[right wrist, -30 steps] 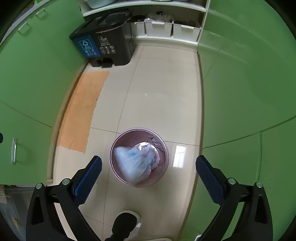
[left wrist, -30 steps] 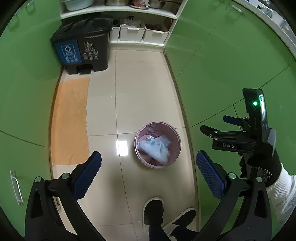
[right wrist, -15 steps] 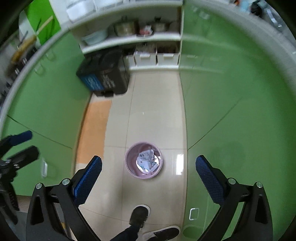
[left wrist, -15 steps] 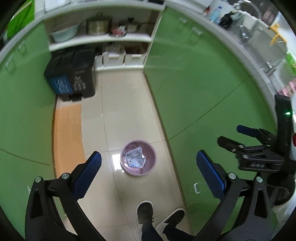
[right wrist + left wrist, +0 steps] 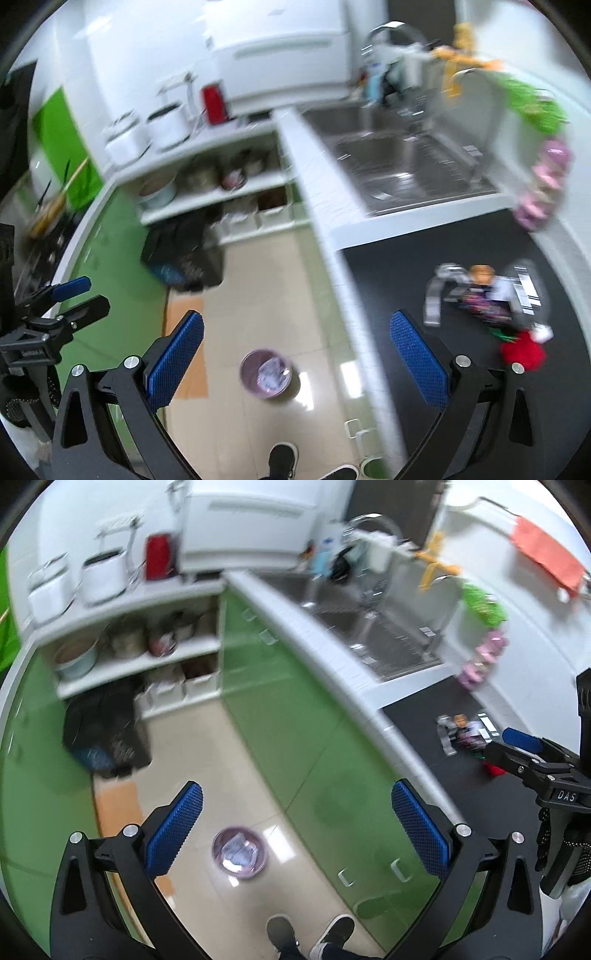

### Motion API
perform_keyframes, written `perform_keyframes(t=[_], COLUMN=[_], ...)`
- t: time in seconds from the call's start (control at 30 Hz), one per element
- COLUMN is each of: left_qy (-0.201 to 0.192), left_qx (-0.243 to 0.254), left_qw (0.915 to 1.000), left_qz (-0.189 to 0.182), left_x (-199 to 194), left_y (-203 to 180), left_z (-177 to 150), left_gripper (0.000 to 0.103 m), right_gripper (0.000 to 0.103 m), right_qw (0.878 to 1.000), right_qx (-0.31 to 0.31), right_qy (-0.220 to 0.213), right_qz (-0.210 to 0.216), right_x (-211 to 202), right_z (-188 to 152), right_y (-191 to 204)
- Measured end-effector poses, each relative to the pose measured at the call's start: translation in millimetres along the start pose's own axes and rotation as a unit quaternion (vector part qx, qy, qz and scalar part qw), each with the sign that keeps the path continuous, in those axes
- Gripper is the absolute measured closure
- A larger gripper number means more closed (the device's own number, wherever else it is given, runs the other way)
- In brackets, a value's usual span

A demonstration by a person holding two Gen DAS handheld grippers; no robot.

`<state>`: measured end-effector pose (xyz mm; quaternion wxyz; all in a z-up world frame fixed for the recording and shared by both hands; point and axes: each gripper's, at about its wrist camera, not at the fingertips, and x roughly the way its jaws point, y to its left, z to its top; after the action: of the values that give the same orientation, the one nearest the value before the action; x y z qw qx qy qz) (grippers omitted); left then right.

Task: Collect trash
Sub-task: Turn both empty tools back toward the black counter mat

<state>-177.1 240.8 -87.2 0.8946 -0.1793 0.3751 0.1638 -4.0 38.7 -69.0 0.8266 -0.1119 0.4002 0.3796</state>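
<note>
Trash (image 5: 487, 302) on black counter (image 5: 424, 266): blurry wrappers, red item, maybe crumpled.

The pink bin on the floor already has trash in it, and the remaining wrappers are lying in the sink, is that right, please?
Not quite: the wrappers lie on the black countertop beside the sink, not in it, as the right wrist view shows. The pink bin does hold trash.

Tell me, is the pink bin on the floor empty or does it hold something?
Not empty. The pink bin stands upright on the floor tiles, and pale crumpled trash lies inside it. How full it is, I cannot tell; the views are blurred.
</note>
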Motion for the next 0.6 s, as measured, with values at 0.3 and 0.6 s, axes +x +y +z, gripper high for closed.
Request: perform_keyframes(t=[0.3, 0.6], left_qy=[0.005, 0.036], left_qx=[0.093, 0.141], left_qw=[0.9916, 0.9819], left_qz=[-0.09, -0.121], left_x=[23, 73], left_y=[-114, -207], left_z=[27, 37], left_gripper=[0.003, 0.003], right_gripper=[0.006, 0.006], right_qw=[0.99, 0.98], right_qx=[0.09, 0.134], right_qy=[-0.037, -0.011], right_qz=[-0.106, -0.149], right_x=[-82, -85], right_z=[-40, -70], right_y=[-109, -198])
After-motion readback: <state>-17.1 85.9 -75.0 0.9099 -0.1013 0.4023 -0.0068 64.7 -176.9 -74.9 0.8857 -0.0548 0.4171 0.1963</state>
